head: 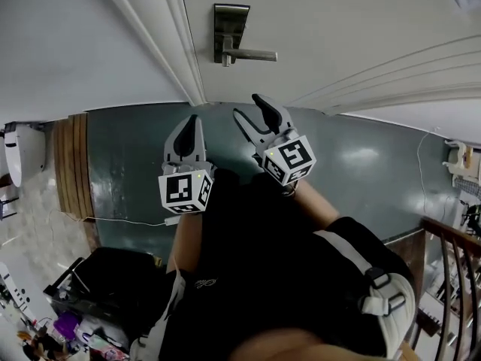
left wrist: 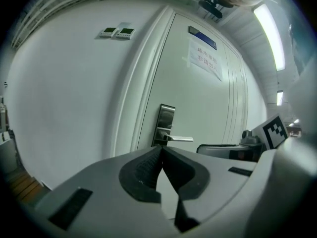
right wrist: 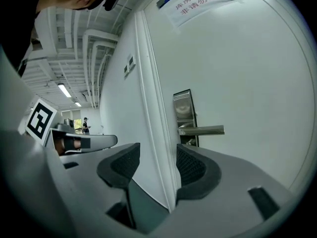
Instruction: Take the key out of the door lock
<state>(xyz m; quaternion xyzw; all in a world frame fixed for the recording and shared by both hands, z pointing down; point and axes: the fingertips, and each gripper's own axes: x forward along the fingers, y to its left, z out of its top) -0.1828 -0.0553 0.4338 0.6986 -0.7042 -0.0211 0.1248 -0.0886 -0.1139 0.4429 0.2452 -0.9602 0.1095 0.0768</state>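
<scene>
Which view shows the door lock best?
The right gripper view: the lock is largest there, and its handle is clear. The head view shows the lock small, near the top edge. The left gripper view shows the lock small and dim.

We see our right gripper, its empty jaws apart, facing the white door, where a metal lock plate carries a lever handle just above the right jaw, and our left gripper beside it at the left.

The glossy dark green floor met a strip of wooden boards at its left, and a thin white cable lay across it.
</scene>
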